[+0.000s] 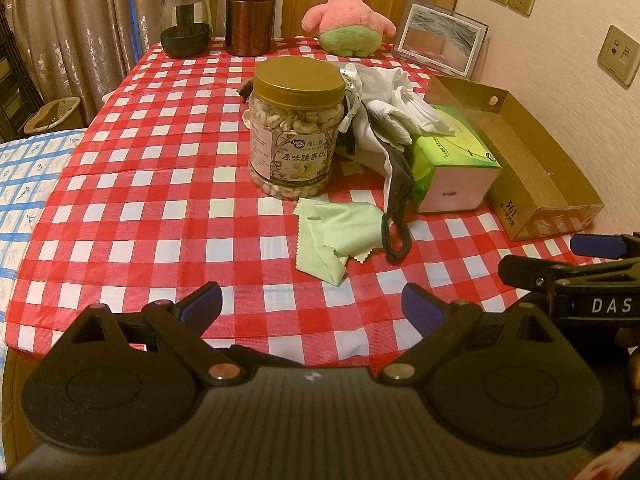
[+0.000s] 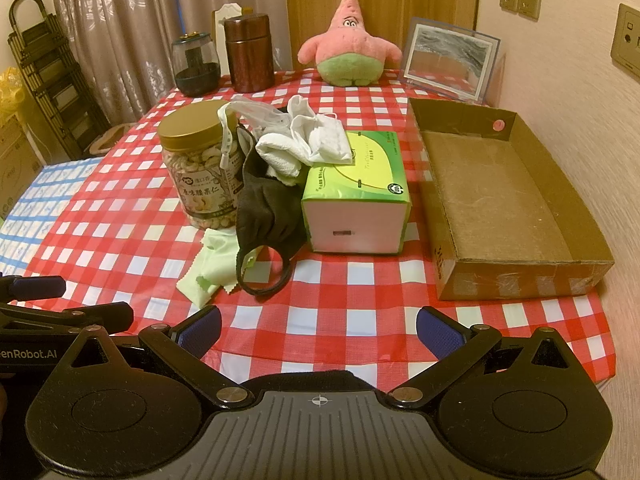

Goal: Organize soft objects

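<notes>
We are holding both grippers' fingers (image 1: 200,308) (image 2: 438,334) spread empty, facing the cloth pile (image 2: 296,140) beside the cardboard tray (image 2: 520,276), probably its destination.

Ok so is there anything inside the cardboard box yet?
No, the cardboard box shows only its bare brown floor in the right wrist view, with no cloth or other item in it.

Left claw (image 1: 310,306) and right claw (image 2: 318,330) gape (both empty).

Warm, dim indoor light casts a yellowish tint; both views are sharp centrally, with fisheye bending and dark corners.
</notes>
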Available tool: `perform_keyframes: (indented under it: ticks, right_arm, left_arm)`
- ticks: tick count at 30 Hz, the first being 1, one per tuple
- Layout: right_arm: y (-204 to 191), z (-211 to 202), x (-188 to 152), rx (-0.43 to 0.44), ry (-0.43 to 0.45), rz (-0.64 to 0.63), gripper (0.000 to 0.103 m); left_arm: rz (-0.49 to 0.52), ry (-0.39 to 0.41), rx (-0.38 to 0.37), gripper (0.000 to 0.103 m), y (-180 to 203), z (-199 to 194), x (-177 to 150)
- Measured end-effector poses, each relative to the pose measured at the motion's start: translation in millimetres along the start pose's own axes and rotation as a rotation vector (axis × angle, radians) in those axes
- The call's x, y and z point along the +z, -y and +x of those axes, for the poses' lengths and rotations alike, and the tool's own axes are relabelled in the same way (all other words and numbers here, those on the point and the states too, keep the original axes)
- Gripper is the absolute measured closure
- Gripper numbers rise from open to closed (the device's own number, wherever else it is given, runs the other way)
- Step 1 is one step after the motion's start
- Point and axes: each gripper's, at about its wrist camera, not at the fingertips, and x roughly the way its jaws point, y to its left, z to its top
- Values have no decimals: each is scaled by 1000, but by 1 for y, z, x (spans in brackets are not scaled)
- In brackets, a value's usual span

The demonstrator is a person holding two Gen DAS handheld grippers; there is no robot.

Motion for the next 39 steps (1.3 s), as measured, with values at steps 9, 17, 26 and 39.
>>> perform_keyframes:
  ticks: [9, 17, 26, 39]
  right_arm:
    - [9, -5, 7, 15, 18, 42, 0]
    - [5, -4, 17, 49, 66, 55, 0]
    - [7, 26, 25, 45, 88, 55, 1]
    - [10, 74, 24, 51, 77, 72, 18]
  left_arm:
    - [-1, 9, -8, 9, -2, -2, 1]
    - [28, -37, -47, 9, -19, 11, 15]
    - [194, -70, -122, 12, -15, 58, 31]
    - [317, -30, -233, 34, -13, 125, 31]
